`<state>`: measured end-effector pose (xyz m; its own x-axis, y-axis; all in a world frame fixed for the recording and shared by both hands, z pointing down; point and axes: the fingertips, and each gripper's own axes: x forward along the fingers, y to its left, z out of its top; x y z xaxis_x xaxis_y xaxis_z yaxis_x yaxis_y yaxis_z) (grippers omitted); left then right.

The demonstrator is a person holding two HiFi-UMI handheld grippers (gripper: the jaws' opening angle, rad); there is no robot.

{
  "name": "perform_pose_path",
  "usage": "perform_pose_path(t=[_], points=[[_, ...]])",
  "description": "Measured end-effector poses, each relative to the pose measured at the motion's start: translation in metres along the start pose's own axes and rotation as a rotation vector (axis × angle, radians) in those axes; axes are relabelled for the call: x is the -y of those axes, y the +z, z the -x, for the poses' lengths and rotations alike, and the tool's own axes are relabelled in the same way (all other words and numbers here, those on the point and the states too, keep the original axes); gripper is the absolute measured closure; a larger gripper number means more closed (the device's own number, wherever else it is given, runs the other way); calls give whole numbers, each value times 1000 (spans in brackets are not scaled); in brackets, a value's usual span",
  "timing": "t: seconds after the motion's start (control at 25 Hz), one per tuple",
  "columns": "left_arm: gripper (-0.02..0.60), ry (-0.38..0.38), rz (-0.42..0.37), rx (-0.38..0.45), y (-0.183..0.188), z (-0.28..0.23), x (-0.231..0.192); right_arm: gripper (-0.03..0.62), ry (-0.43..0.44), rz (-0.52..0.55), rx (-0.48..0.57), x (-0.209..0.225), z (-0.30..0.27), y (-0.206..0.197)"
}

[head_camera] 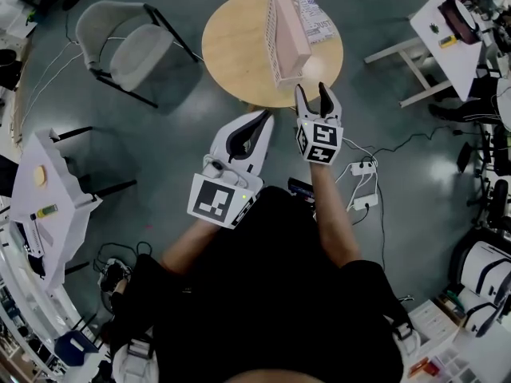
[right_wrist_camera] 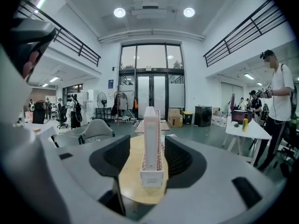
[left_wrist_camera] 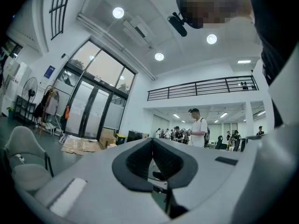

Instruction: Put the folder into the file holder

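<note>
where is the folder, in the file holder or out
In. The pink folder stands upright inside the white file holder on the round table.

Folder (right_wrist_camera: 150,134) apparently upright inside file holder (right_wrist_camera: 152,177)

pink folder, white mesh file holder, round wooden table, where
pink folder (right_wrist_camera: 150,134), right gripper view, narrow front edge
white mesh file holder (right_wrist_camera: 152,178), right gripper view, front end wall
round wooden table (head_camera: 235,50), head view, bare top

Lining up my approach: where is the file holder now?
The pink file holder stands on the round table in the head view's upper centre, straight ahead of the right gripper.
</note>
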<state>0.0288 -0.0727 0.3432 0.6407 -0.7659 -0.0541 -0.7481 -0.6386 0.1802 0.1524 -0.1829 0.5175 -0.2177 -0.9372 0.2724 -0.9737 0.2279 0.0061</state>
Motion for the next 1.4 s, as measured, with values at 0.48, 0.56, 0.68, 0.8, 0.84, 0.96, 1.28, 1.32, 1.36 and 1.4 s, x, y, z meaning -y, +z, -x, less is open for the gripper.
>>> perform_pose_path(t=[0.48,0.56,0.68,0.8,0.84,0.96,1.28,1.32,1.36,1.4], points=[[577,62,-32,-5,-7,58,51,432,51,-64,1,-8,90,-2],[575,74,-39,-6,-4,64,54,446,64,-79,-6,-11,101,1],[575,89,-48,-2,2,70,57,477,69,-101,-2,-12,117,12],[577,106,-49,6,7,76,58,502,68,-119,4,-12,130,22],[577,110,-50,7,8,78,58,506,67,-122,6,-13,133,24],[575,115,-56,10,11,82,56,517,64,-121,14,-15,141,29],[575,104,-46,19,20,96,39,556,35,-174,0,-30,158,40],[575,101,-48,19,21,98,35,559,33,-181,5,-34,160,43],[577,98,-49,20,22,100,31,563,33,-187,11,-38,161,46],[575,96,-49,20,23,102,29,566,33,-189,17,-42,164,50]])
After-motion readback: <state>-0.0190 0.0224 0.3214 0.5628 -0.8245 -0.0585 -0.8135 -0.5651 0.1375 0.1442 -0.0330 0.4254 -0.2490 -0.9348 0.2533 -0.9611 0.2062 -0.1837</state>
